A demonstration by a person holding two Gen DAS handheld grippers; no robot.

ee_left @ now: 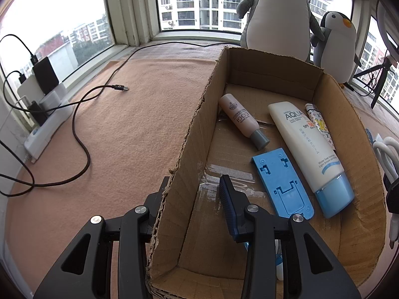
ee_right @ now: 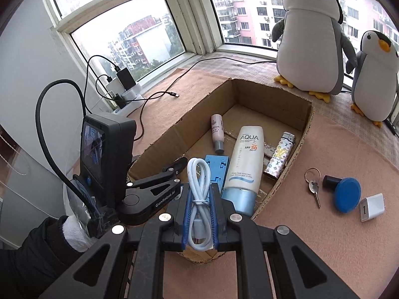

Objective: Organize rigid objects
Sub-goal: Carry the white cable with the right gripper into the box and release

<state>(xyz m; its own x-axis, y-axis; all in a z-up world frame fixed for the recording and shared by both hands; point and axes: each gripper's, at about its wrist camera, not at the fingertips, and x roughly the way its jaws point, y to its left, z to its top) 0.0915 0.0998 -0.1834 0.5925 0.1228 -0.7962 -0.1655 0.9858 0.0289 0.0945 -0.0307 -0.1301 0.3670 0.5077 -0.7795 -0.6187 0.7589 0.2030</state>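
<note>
Two grippers work at the cardboard box (ee_right: 286, 169). Nearest, the right gripper (ee_right: 199, 214) is clamped on a coiled white cable (ee_right: 198, 186), held above the box's near end. The left gripper (ee_left: 194, 199) pinches the box's left wall between its fingers, steadying it. Inside lie a blue plastic stand (ee_left: 281, 182), a sunscreen tube (ee_left: 306, 154), a pink bottle (ee_left: 243, 120) and a patterned lighter (ee_right: 279, 158). Beyond, on the cloth, wait a key (ee_right: 314, 188), a blue knob (ee_right: 345, 194) and a white charger (ee_right: 371, 206). The springy cable could uncoil on release and drape over the wall, or snag on a pad.
</note>
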